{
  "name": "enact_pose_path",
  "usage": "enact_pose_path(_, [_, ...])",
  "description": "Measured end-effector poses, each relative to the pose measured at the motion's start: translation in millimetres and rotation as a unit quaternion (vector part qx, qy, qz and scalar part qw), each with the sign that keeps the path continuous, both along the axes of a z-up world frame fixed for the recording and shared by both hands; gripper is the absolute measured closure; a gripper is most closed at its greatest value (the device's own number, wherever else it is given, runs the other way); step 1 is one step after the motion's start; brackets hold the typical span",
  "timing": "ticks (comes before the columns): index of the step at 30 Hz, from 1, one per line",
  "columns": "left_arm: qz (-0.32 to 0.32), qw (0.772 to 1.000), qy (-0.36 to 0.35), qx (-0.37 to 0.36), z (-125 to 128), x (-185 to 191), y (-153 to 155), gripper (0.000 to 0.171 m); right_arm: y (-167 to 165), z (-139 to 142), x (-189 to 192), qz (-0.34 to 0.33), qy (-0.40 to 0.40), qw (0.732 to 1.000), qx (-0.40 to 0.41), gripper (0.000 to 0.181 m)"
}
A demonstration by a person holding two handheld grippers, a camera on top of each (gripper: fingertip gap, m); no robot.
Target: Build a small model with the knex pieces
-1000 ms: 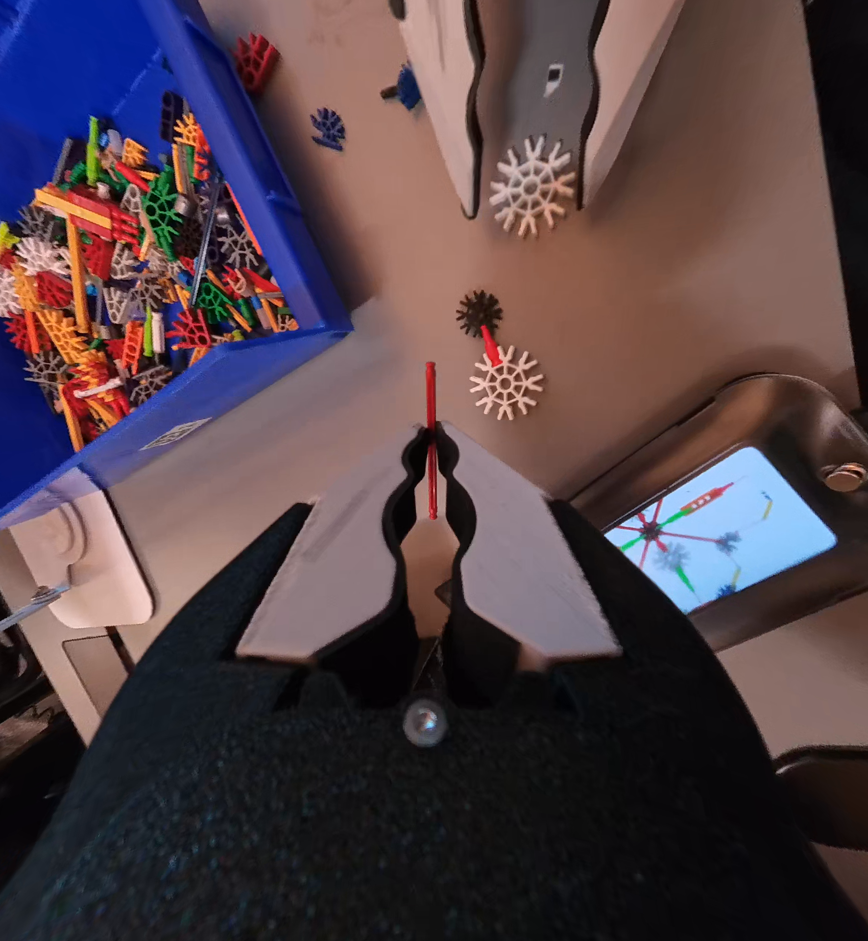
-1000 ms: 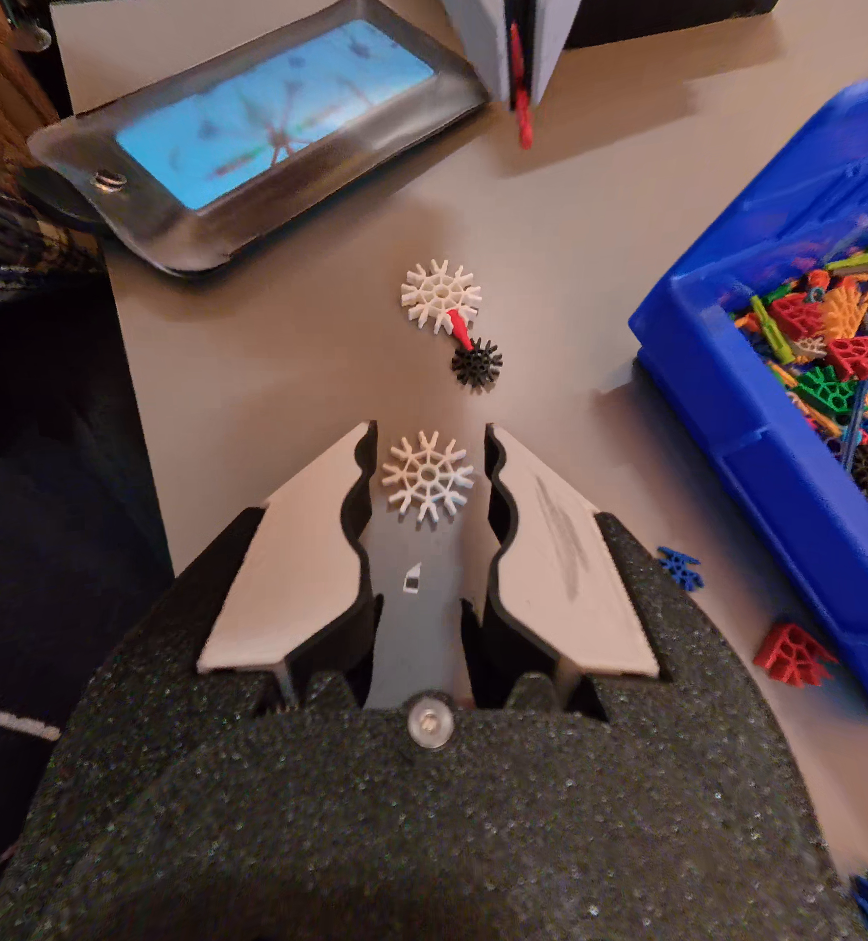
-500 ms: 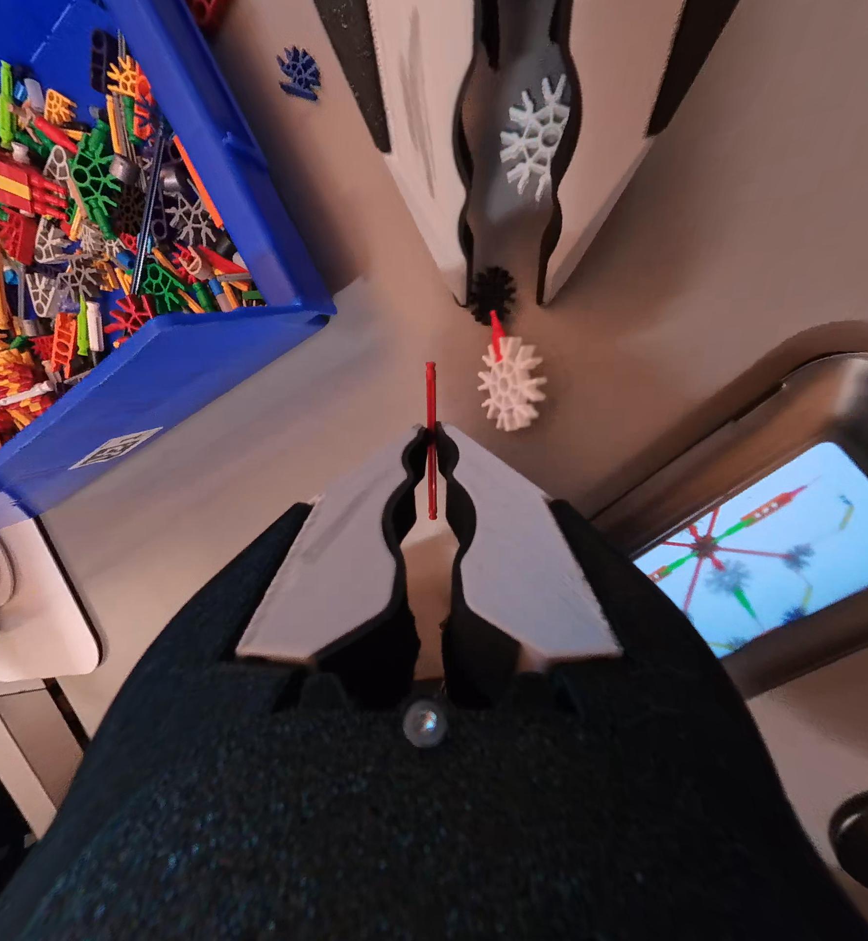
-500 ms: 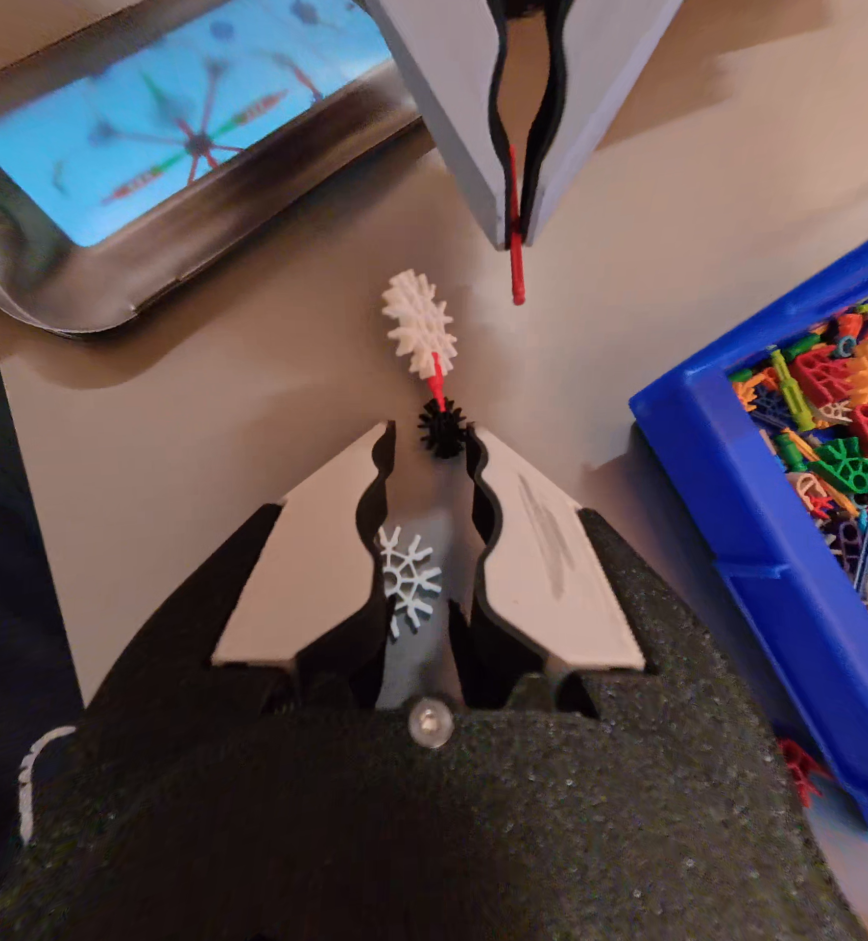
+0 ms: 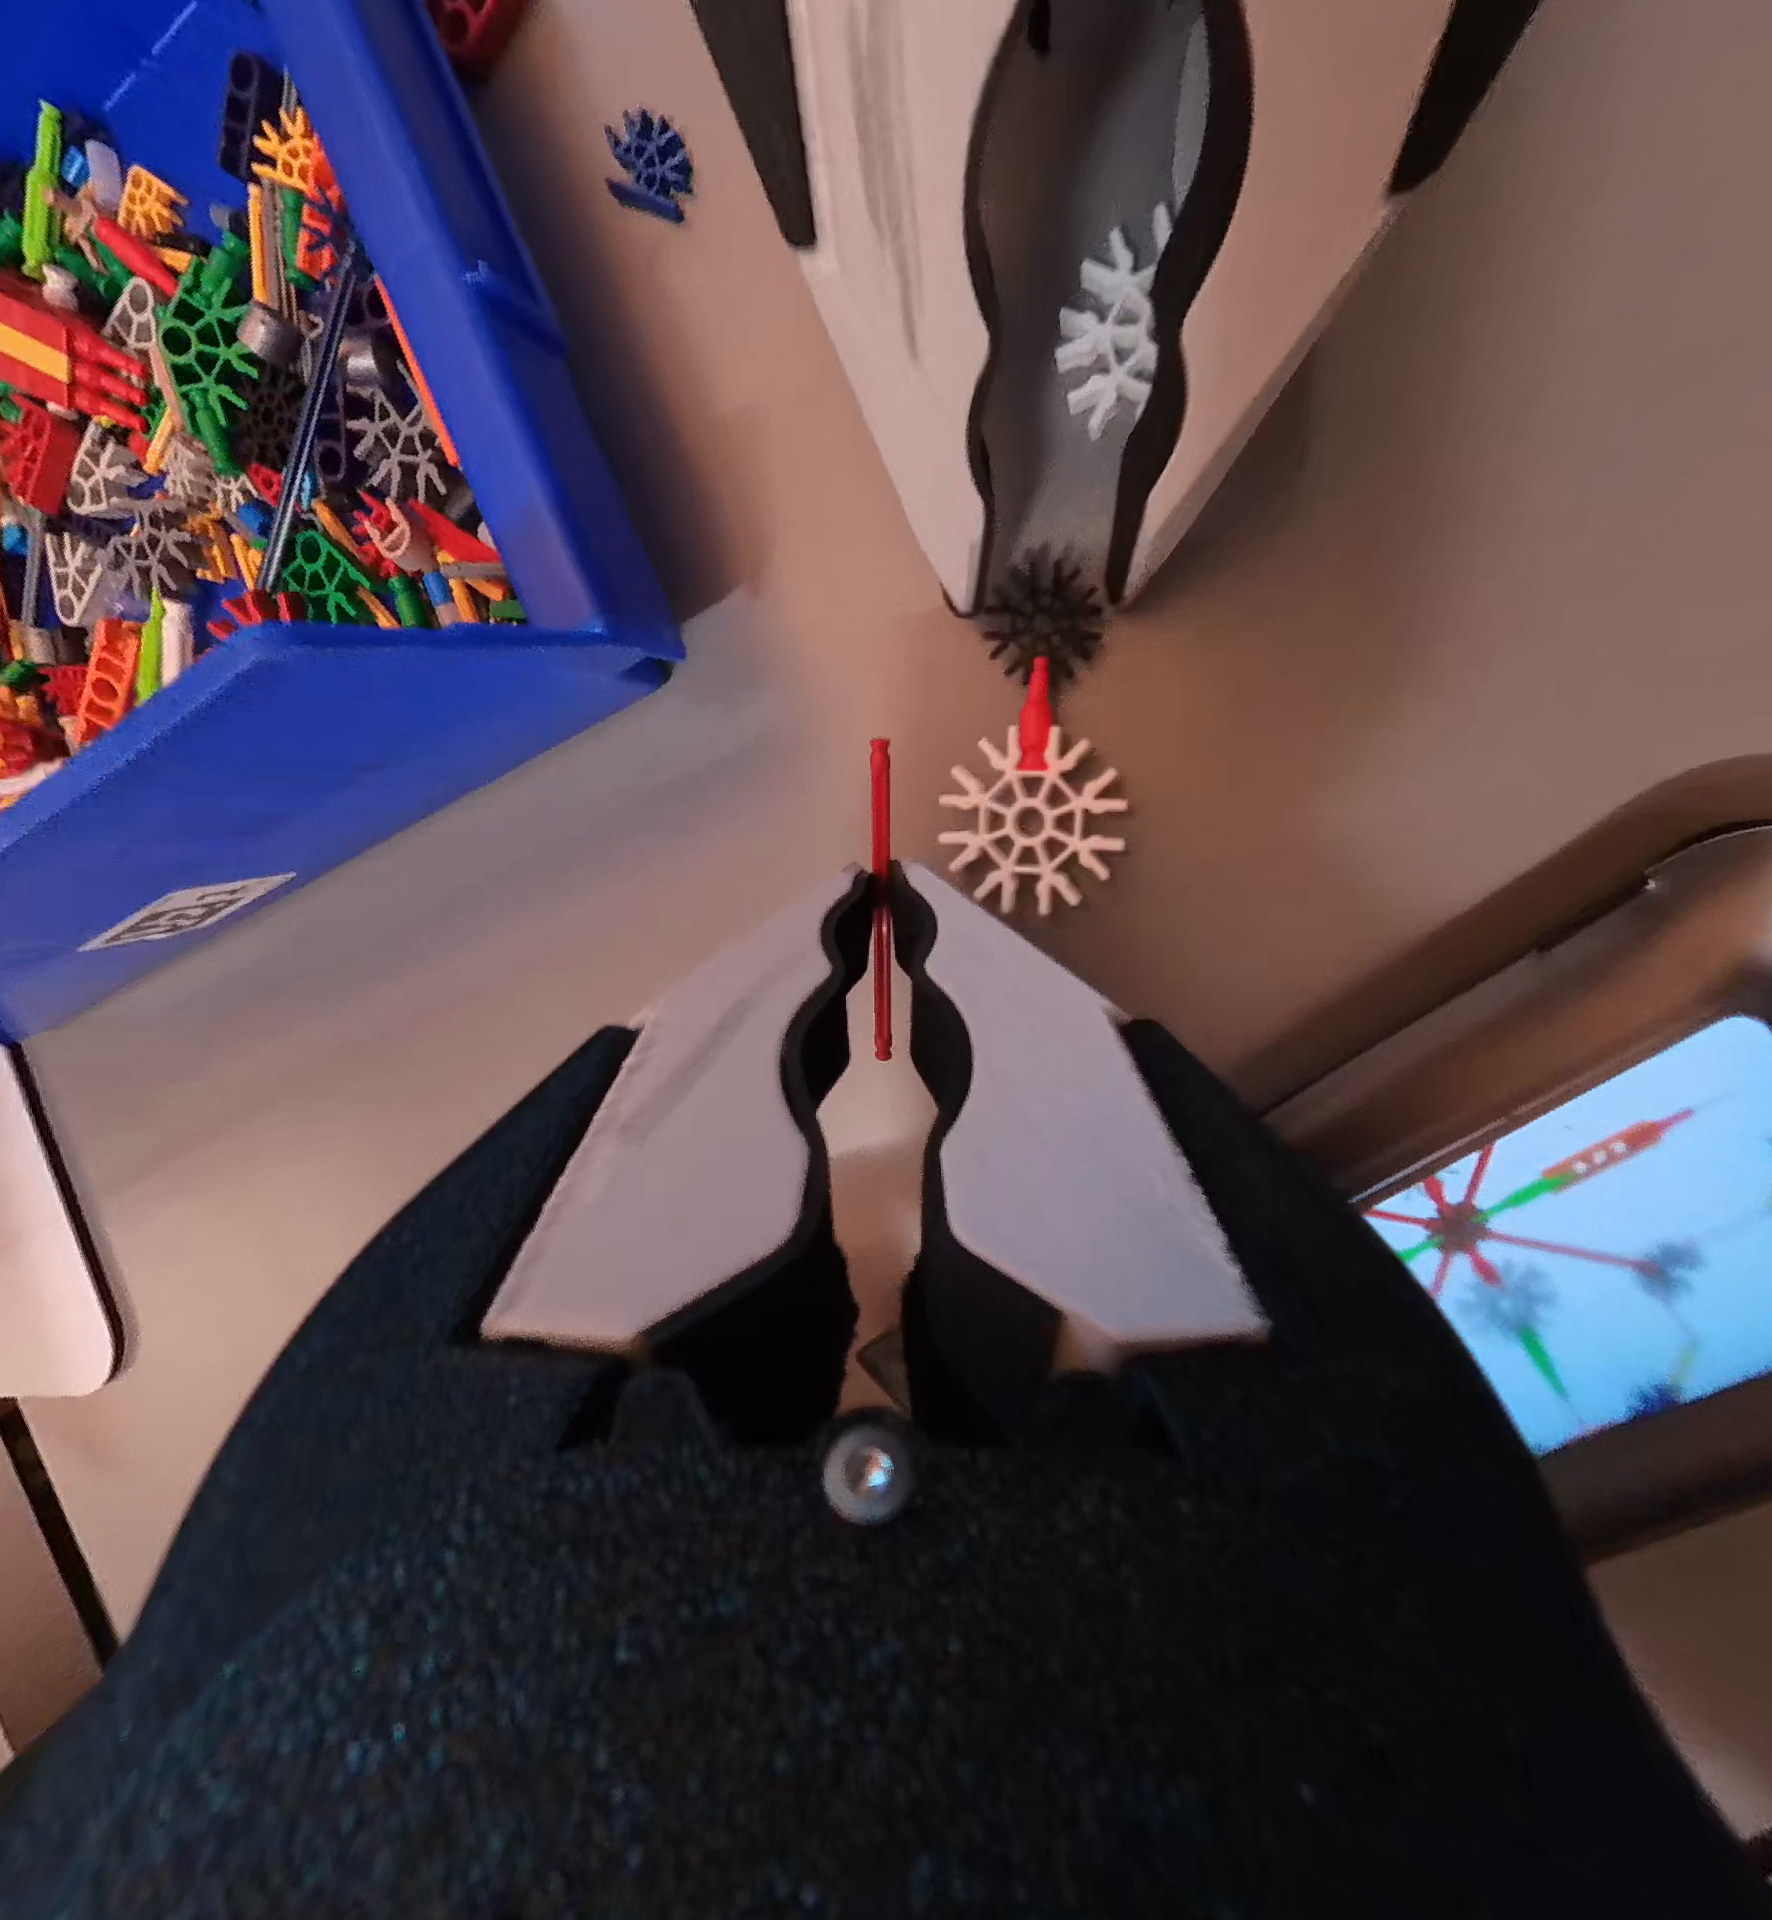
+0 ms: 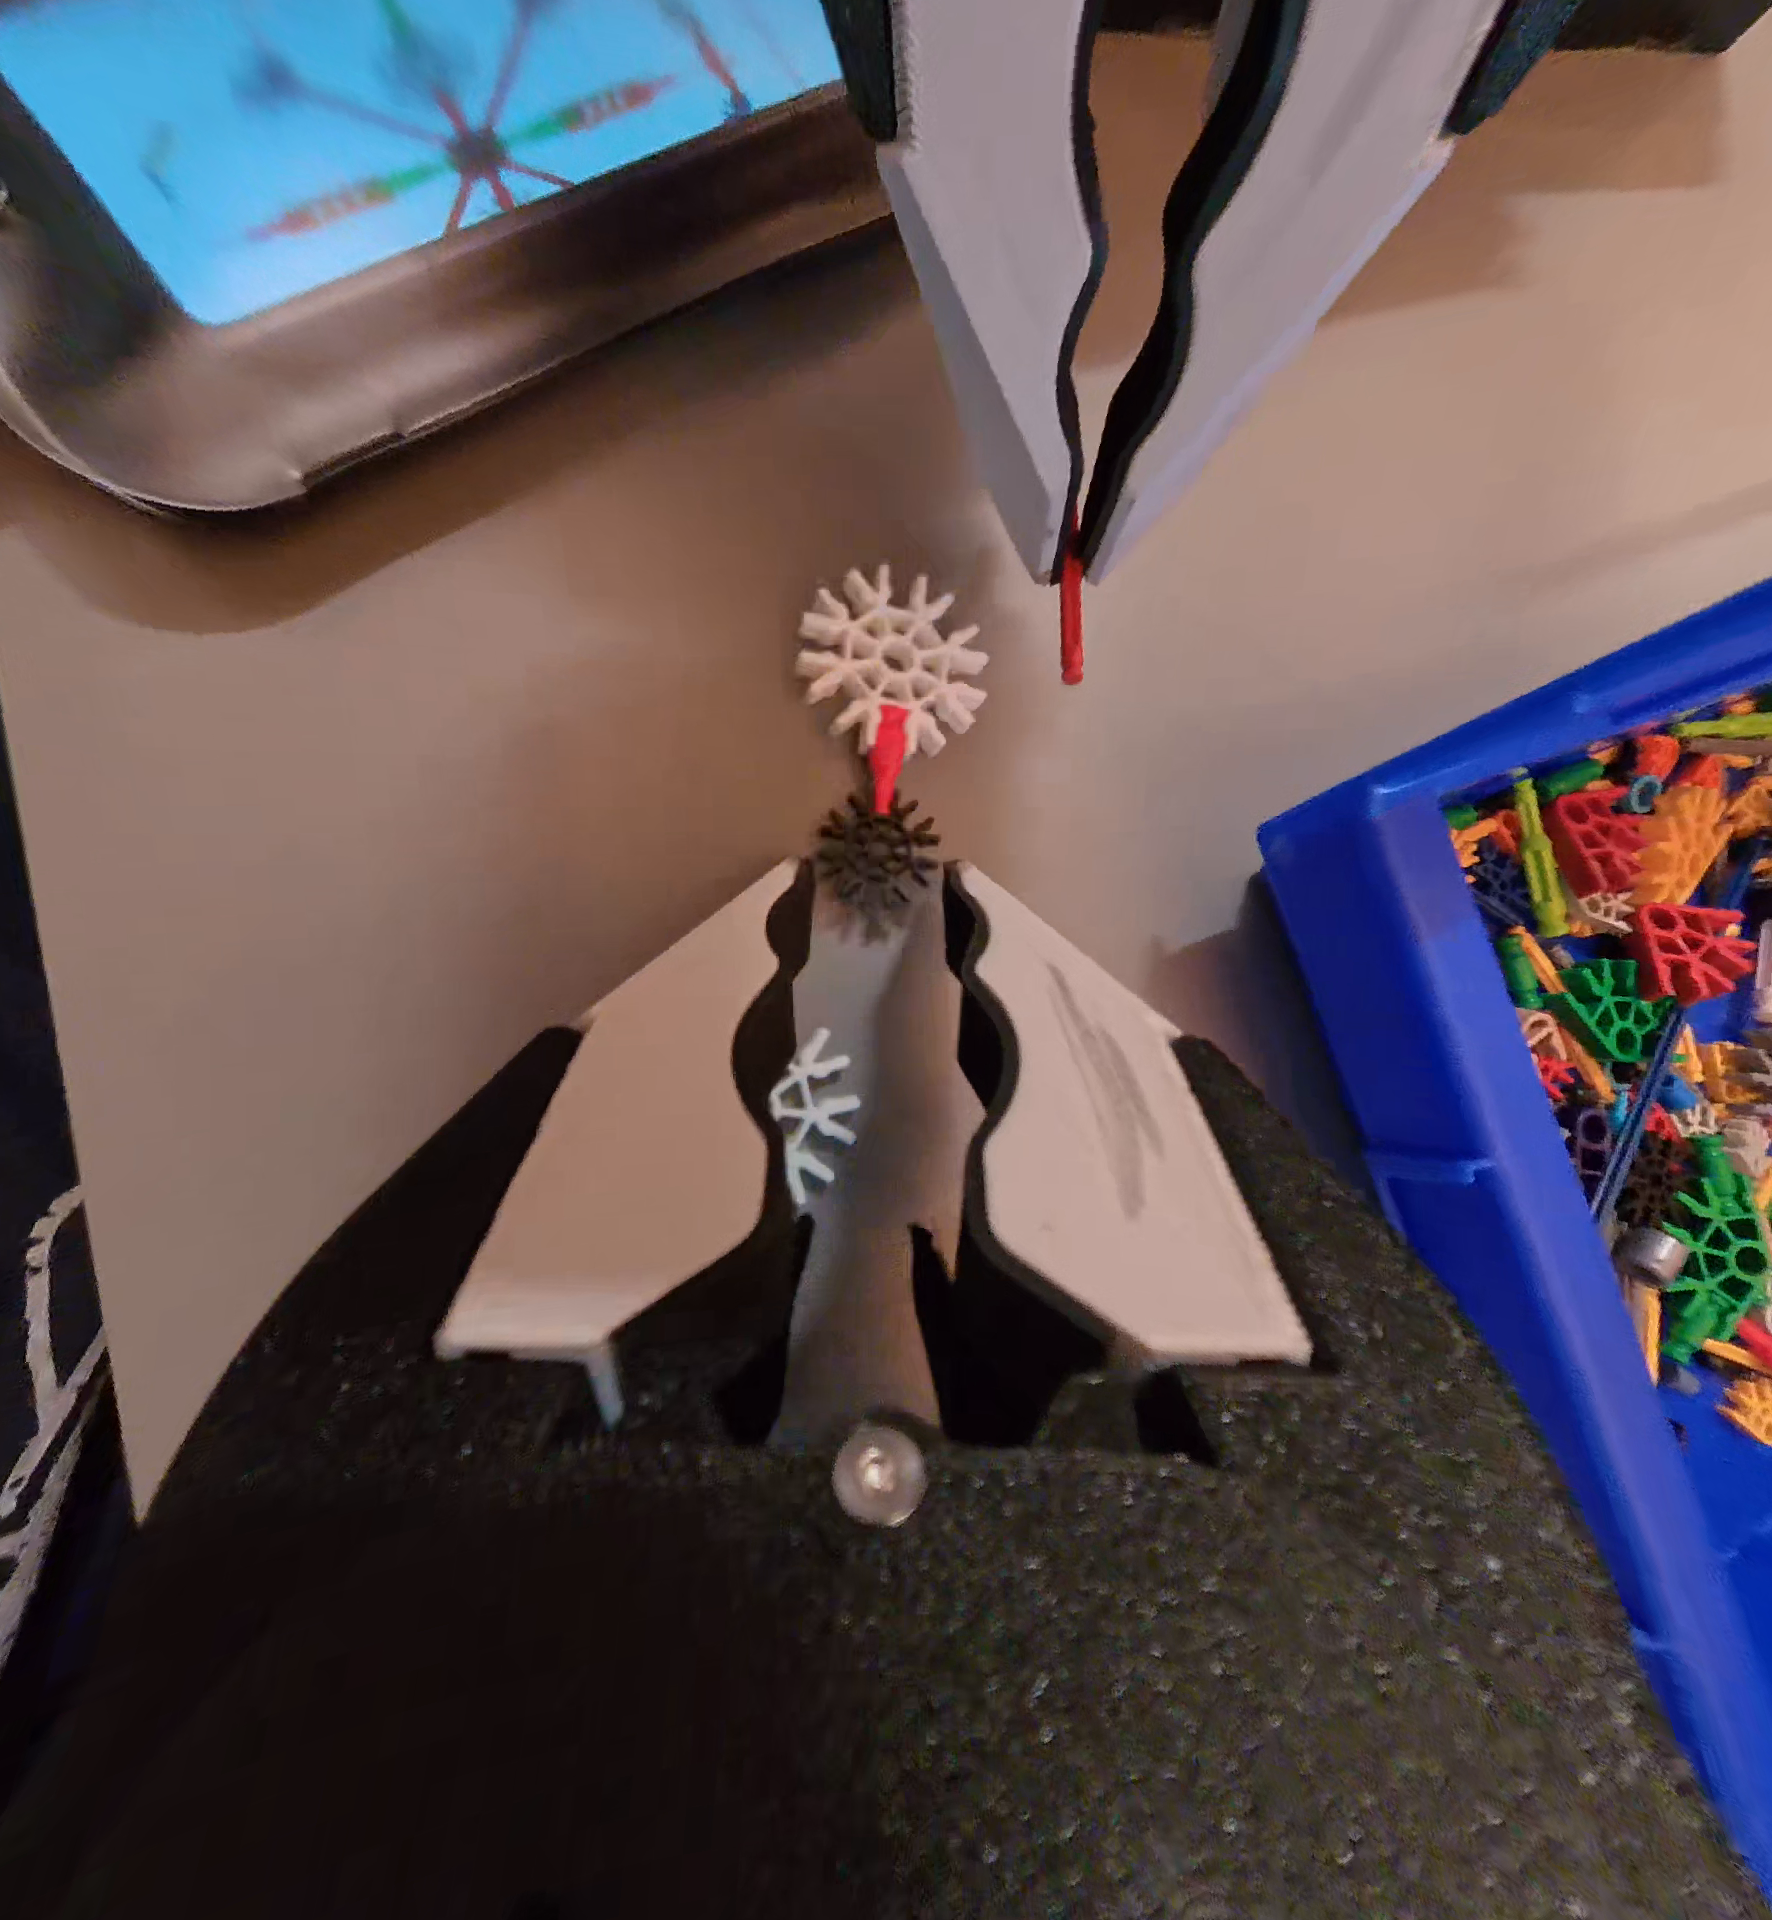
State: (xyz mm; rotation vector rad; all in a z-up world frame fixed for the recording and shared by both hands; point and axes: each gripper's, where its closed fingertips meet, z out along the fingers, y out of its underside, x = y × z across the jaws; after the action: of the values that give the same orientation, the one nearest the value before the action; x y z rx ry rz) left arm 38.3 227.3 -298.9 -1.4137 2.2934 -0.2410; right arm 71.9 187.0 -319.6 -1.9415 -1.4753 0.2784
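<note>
My left gripper (image 5: pixel 880 883) is shut on a thin red rod (image 5: pixel 879 800) that sticks out past its tips, just above the table. It also shows in the right wrist view (image 6: pixel 1069 561) with the rod (image 6: pixel 1071 634). A white snowflake connector (image 5: pixel 1033 821) lies flat beside the rod, joined by a short red rod (image 5: pixel 1036 717) to a black connector (image 5: pixel 1043 623). My right gripper (image 6: pixel 877 878) has its tips closed against the black connector (image 6: pixel 877 862). A second white snowflake connector (image 6: pixel 814 1127) sits loose deeper between its fingers, leaning on the left one.
A blue bin (image 5: pixel 290 748) full of mixed coloured building pieces stands to one side, also in the right wrist view (image 6: pixel 1381 987). A lit screen in a dark holder (image 5: pixel 1640 1226) lies on the other side. A blue connector (image 5: pixel 650 156) lies on the table.
My right gripper moved forward past the loose white connector, narrowed and closed on the black connector. The joined pieces tipped up briefly and lie flat again. My left gripper came closer with the rod.
</note>
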Motion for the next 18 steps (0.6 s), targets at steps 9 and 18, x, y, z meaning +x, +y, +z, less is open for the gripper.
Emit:
enact_pose_path(9, [0.035, 0.999, -0.022, -0.007, 8.4, -0.5, 7.7, 0.17, -16.4, 15.1, -43.7, 0.032, 0.046, 0.998, -0.034, 0.128])
enact_pose_path(18, [0.032, 0.999, -0.017, -0.011, 6.3, -0.7, 3.6, 0.17, -45.9, 0.6, -45.4, 0.135, 0.029, 0.986, -0.095, 0.137])
